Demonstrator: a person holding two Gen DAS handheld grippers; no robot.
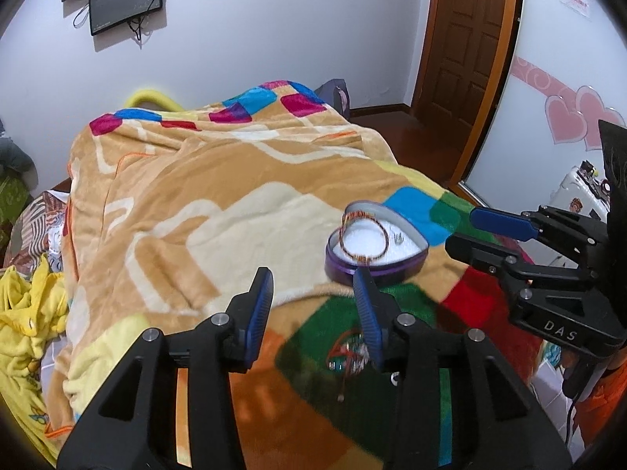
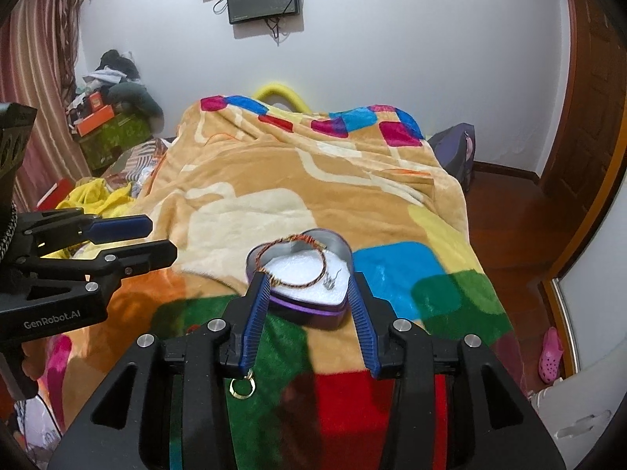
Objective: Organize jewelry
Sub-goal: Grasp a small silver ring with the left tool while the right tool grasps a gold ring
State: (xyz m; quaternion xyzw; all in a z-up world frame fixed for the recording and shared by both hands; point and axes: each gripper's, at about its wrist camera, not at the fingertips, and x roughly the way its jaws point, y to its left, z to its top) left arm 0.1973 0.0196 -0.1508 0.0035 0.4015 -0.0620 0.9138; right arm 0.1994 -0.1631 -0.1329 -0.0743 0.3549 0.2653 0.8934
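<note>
A heart-shaped box (image 2: 301, 297), purple-walled with a white padded lining, sits on the plush patchwork blanket (image 1: 235, 180) of the bed and serves as the reference landmark. Inside it, a braided orange-and-dark bangle (image 2: 296, 260) leans with its far arc on the box rim, and a small silver trinket (image 2: 332, 281) lies on the lining just to its right. On the green patch of blanket in front of the box lie a tangle of beaded cord jewelry (image 1: 348, 356) and, nearer the right tool, a small gold ring (image 2: 242, 387). The left tool (image 1: 313, 305) hangs wide open and empty above the tangle; the right tool (image 2: 309, 309) is likewise wide open and empty, its ribbed blue pads flanking the near side of the box. The loose pieces look light and, in the case of the cord, limp and prone to snagging in the pile; a pinch at the bunched middle seems the best hold. The ring, thin and smooth, would likely slip unless gripped across its band.
</note>
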